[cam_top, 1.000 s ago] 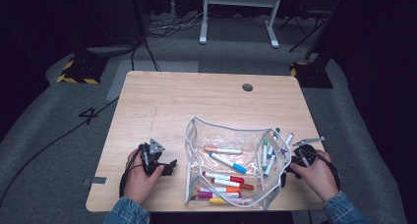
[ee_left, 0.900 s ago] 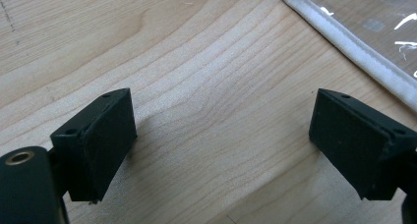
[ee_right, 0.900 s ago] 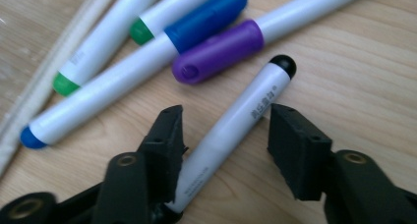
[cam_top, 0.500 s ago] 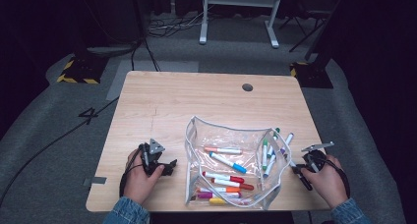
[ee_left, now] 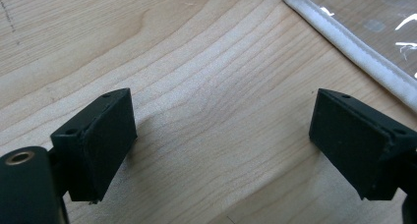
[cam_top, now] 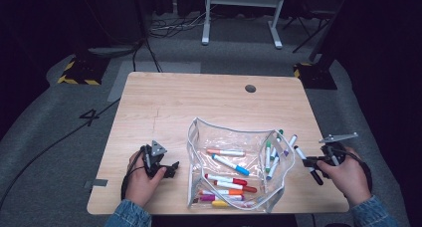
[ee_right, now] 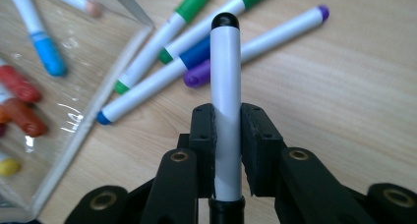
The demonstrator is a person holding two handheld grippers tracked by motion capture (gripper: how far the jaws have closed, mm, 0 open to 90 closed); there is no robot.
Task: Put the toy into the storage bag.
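Our right gripper [ee_right: 227, 130] has just closed its fingers on a black-capped marker [ee_right: 225, 86], above the desk [cam_top: 199, 102]. Our left gripper [ee_left: 223, 140] rests wide open and empty beside the clear pouch [cam_top: 226, 137].

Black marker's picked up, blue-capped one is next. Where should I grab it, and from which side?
Grip the blue-capped marker on its white barrel, jaws across its width, coming from above. It lies flat on the table beside the clear pouch, with green markers close alongside, so mid-barrel gives little room; the free end may be easier.
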